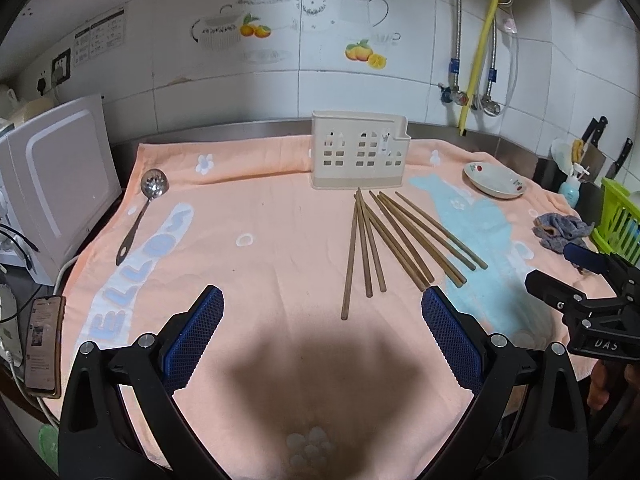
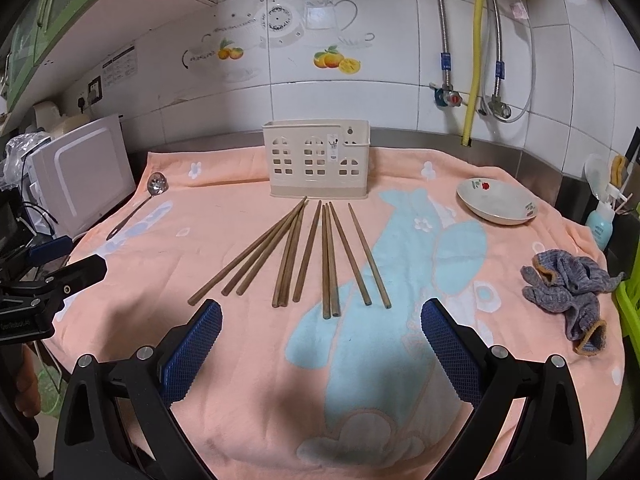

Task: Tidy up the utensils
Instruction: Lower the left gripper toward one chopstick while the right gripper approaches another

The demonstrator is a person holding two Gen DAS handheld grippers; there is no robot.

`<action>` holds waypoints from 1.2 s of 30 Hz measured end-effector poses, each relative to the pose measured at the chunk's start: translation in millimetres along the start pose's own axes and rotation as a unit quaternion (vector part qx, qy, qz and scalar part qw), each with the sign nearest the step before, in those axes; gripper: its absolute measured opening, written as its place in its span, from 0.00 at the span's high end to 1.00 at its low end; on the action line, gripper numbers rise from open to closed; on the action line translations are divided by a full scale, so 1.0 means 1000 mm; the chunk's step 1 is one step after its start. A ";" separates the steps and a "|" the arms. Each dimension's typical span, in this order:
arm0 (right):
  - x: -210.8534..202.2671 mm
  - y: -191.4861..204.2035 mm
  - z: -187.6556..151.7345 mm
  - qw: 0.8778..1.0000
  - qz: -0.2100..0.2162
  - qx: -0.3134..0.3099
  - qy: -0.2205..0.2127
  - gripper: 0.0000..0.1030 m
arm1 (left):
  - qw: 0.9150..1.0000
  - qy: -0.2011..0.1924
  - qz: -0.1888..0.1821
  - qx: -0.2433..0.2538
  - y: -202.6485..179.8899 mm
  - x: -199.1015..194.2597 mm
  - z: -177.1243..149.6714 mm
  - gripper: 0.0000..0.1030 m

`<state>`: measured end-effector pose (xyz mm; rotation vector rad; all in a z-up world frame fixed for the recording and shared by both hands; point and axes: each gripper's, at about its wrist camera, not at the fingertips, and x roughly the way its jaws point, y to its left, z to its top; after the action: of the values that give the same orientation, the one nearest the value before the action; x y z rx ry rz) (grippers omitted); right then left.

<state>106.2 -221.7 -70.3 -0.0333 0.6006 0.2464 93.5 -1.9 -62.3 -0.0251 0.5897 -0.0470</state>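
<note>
Several brown wooden chopsticks [image 1: 394, 236] [image 2: 308, 252] lie fanned out on the peach towel [image 1: 260, 216] [image 2: 224, 208], in front of a beige plastic utensil holder [image 1: 358, 156] [image 2: 318, 164] that stands upright at the back. A steel slotted spoon [image 1: 140, 212] [image 2: 138, 206] lies at the towel's left edge. My left gripper [image 1: 322, 308] is open and empty, hovering near the chopsticks' near ends. My right gripper [image 2: 320, 320] is open and empty, just short of the chopsticks. Each gripper shows at the edge of the other's view.
A white bowl [image 1: 496, 180] [image 2: 496, 202] sits at the back right. A grey-blue rag [image 1: 560, 230] [image 2: 568, 292] lies at the right edge beside a green rack [image 1: 620, 220]. A white appliance [image 1: 56, 184] [image 2: 80, 176] stands left. A phone [image 1: 44, 344] lies at the near left.
</note>
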 end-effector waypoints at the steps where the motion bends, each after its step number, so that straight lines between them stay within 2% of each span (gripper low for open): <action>1: 0.002 -0.001 0.000 1.000 -0.001 0.001 0.002 0.06 | 1.000 0.002 -0.001 -0.001 0.000 0.002 0.000 0.05; 21: 0.059 -0.028 0.006 0.999 -0.014 0.008 0.050 0.08 | 0.998 0.054 -0.019 0.003 -0.003 0.068 0.004 0.06; 23: 0.065 -0.031 0.008 0.998 -0.013 0.008 0.055 0.09 | 0.998 0.060 -0.023 0.004 -0.004 0.075 0.006 0.06; 25: 0.071 -0.034 0.009 0.998 -0.011 0.010 0.061 0.16 | 0.998 0.064 -0.026 0.005 -0.004 0.081 0.008 0.06; 32: 0.088 -0.045 0.012 0.997 -0.003 0.019 0.079 0.24 | 0.995 0.081 -0.052 0.004 -0.006 0.102 0.013 0.22; 36: 0.098 -0.051 0.014 0.996 0.000 0.020 0.088 0.27 | 0.994 0.094 -0.063 0.004 -0.010 0.113 0.014 0.28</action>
<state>203.8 -248.0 -116.1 -0.0160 0.7799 0.2318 194.9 -17.1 -113.5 -0.0502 0.7766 -0.1760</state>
